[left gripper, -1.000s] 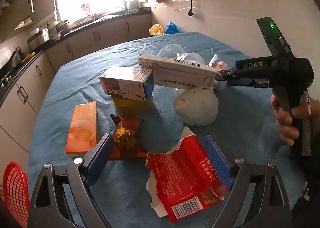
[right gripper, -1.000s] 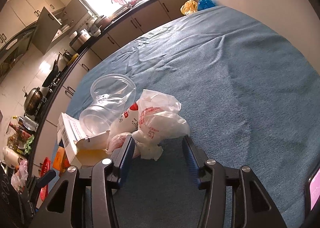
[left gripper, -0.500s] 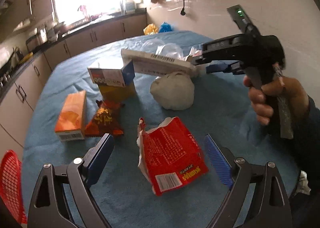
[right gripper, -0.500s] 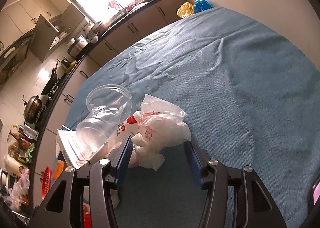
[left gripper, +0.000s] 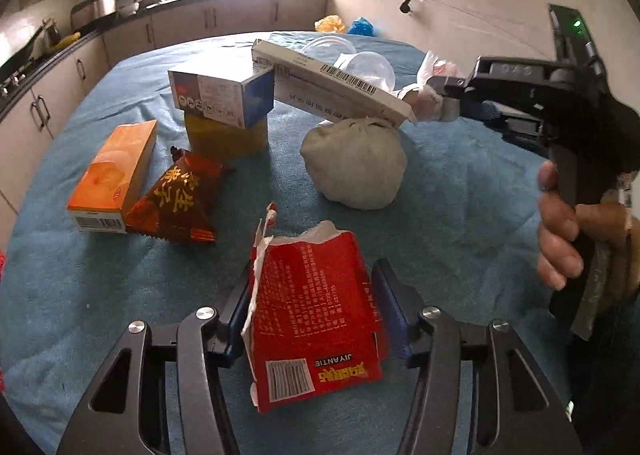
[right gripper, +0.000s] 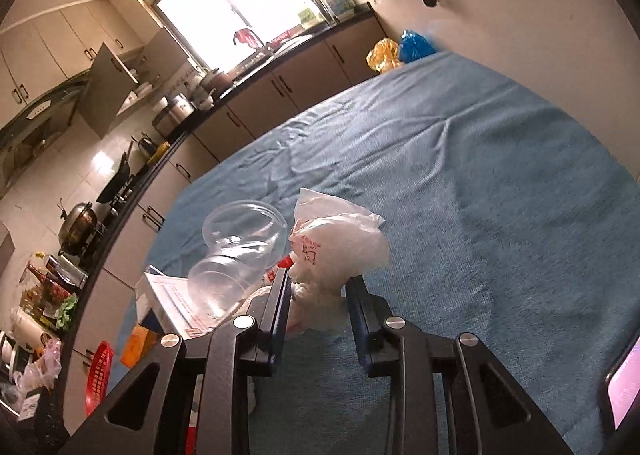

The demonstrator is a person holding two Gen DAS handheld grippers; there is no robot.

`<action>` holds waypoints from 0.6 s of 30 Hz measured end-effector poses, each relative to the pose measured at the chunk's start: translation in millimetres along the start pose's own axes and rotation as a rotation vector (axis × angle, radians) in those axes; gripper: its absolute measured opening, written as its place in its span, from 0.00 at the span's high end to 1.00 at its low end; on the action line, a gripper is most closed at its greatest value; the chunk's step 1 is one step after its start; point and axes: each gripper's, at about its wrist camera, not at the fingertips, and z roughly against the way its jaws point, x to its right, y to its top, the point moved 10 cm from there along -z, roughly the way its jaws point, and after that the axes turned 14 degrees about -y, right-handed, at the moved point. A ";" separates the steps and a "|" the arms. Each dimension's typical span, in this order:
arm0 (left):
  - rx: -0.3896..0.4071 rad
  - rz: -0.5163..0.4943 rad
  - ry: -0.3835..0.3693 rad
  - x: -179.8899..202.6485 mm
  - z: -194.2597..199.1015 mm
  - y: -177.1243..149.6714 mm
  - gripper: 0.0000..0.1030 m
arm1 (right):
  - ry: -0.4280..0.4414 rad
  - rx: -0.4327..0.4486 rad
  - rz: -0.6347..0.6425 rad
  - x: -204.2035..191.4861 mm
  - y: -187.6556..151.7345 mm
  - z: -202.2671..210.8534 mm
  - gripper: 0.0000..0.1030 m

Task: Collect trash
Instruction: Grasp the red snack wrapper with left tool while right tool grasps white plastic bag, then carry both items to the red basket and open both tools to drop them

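Observation:
A torn red wrapper lies on the blue cloth between the fingers of my left gripper, which is closed in against its sides. My right gripper has its fingers pressed on a white crumpled plastic bag; it also shows in the left wrist view, held above the cloth. A clear plastic cup lies beside the bag. A grey tied bag, a long white box, a dark red snack packet and an orange box lie further out.
A white-and-blue box sits on a yellow box. A red basket stands beyond the table's left edge. Kitchen counters run along the far side. Yellow and blue bags sit at the far corner.
My left gripper moved forward and closed in on the red wrapper. My right gripper narrowed onto the white plastic bag and lifted it slightly.

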 end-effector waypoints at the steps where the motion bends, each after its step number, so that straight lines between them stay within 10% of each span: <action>1: 0.005 0.003 0.004 0.8 1.0 -0.2 0.48 | 0.007 0.007 0.000 -0.8 0.8 2.5 0.71; 18: 0.140 0.012 0.048 -6.1 57.0 15.8 0.49 | 0.090 0.204 0.077 -30.8 7.1 64.3 0.70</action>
